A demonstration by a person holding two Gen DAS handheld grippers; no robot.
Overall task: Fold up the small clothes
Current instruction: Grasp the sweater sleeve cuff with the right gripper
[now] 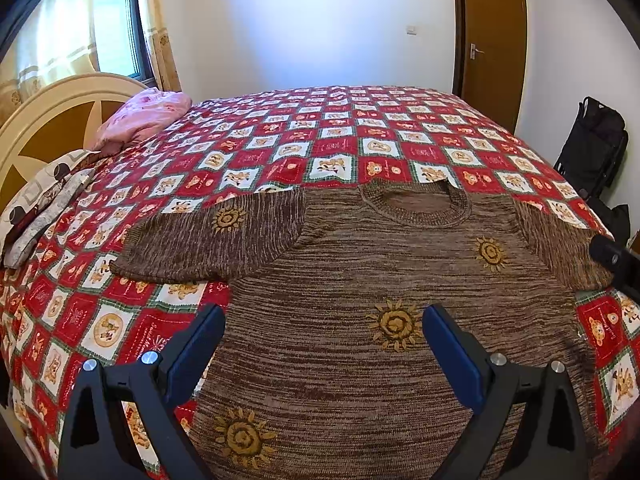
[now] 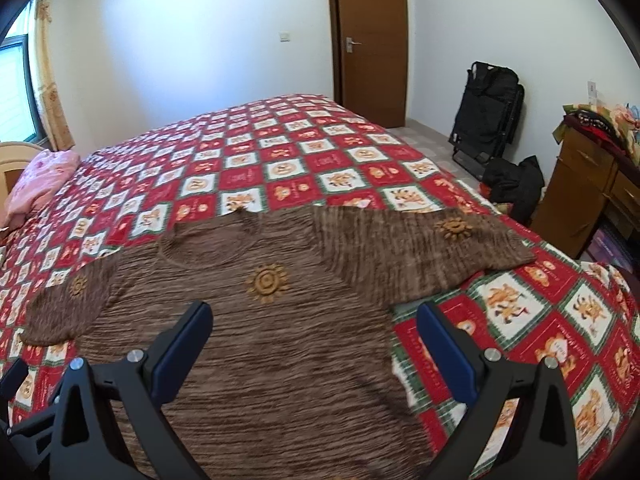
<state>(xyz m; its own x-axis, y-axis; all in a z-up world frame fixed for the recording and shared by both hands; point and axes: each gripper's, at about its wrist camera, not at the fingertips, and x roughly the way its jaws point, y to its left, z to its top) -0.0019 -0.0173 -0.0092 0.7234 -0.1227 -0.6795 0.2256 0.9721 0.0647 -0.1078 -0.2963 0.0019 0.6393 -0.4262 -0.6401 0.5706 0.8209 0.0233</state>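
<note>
Lying flat, front up, sleeves spread, the brown sweater on the bed is prepped for folding; both tools, left & right, hover wide, empty.

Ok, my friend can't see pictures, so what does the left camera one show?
A brown knitted sweater with yellow sun patterns lies spread flat, front up, on a bed with a red and white teddy-bear quilt. The left hand-held gripper is open above the sweater's lower half, holding nothing. A pink pillow sits by the cream headboard.

Both wrist views look low across the sweater (shared) toward the door.
</note>
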